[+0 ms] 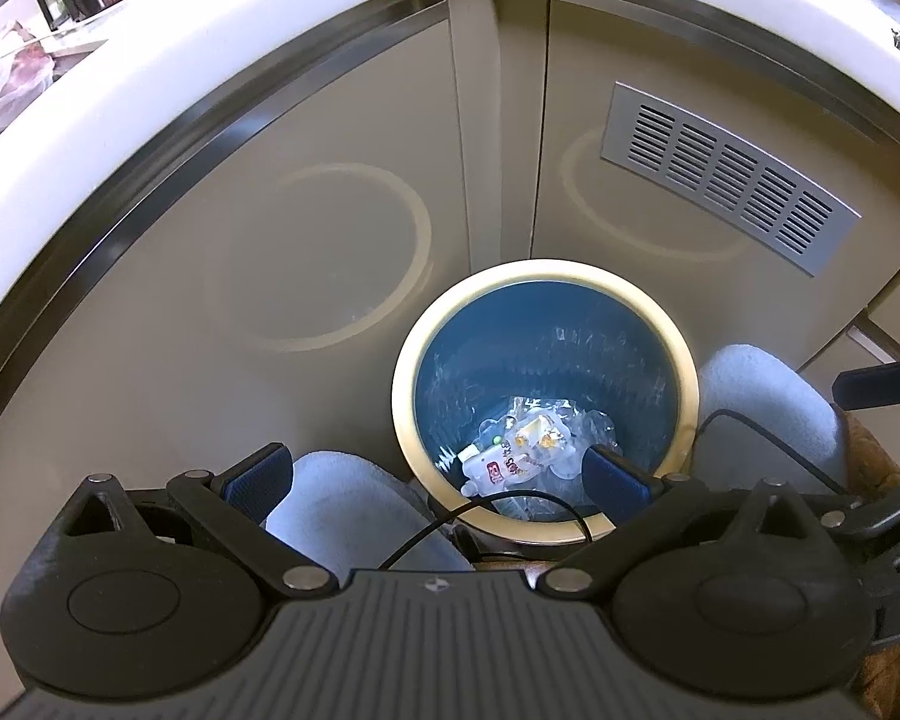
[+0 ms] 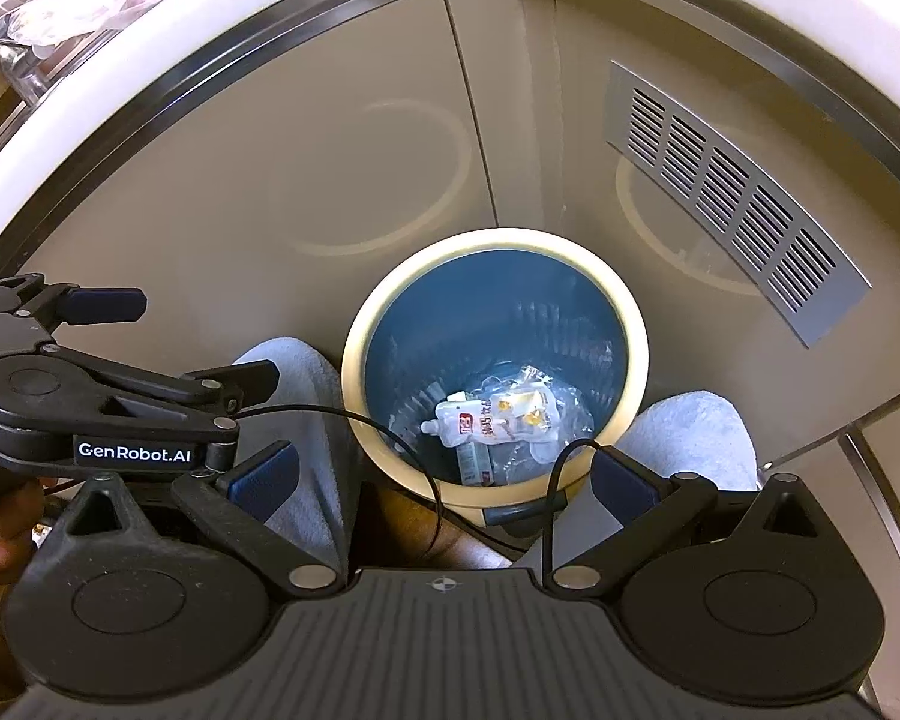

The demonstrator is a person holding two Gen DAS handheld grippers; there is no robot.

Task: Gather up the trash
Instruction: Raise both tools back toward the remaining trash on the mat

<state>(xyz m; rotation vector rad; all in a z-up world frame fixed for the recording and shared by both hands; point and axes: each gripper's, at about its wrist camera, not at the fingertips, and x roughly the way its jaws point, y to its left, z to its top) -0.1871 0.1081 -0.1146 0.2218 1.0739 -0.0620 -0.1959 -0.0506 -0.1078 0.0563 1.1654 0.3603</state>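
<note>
2 beige cabinet doors [image 1: 330, 240] — cornered bin [image 1: 546, 276]

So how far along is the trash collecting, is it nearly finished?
Some is done: a white pouch and clear wrappers already lie in the blue bin. Nothing is in hand; the left gripper and the right gripper are both open and empty above it. Bags on the counter may remain.

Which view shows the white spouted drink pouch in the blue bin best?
The right wrist view: the white spouted drink pouch lies unobstructed inside the blue, cream-rimmed bin. In the left wrist view the pouch is smaller and sits close beside a gripper finger.
</note>
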